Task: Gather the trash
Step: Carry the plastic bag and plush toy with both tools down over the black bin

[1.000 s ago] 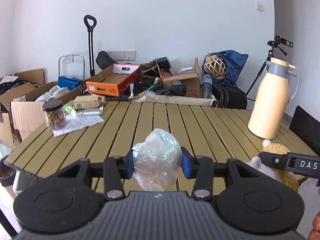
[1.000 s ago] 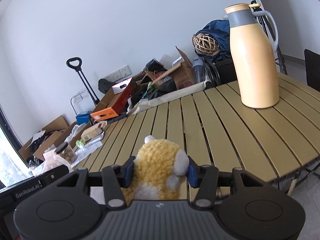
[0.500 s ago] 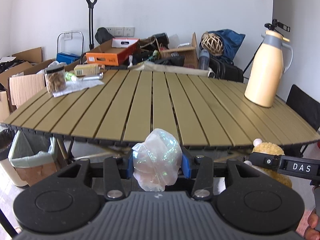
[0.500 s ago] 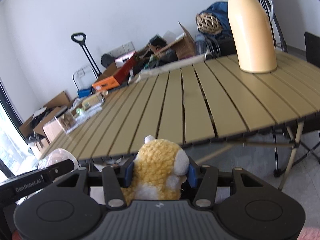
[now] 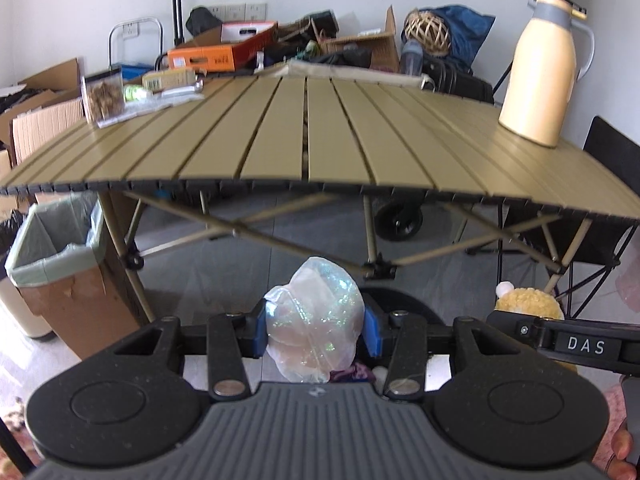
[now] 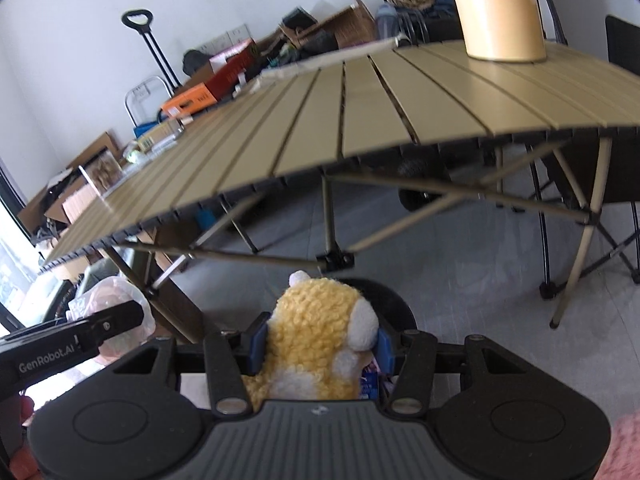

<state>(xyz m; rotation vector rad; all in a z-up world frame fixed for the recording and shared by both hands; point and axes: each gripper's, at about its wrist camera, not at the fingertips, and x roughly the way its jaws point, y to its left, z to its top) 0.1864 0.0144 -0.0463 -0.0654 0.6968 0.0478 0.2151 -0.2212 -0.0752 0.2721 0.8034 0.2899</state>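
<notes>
Left wrist: left gripper (image 5: 316, 330) pinches crinkly iridescent plastic wad (image 5: 314, 322); right gripper (image 6: 319, 346) nubbly plush (image 6: 318, 332).

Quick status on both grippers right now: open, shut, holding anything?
Left gripper: shut on the crumpled plastic bag.
Right gripper: shut on the yellow plush toy.

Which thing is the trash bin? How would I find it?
Find the slatted table. Look below its left end: a cardboard box stands on the floor. It is the only box lined with a pale green bag folded over its rim.
</notes>
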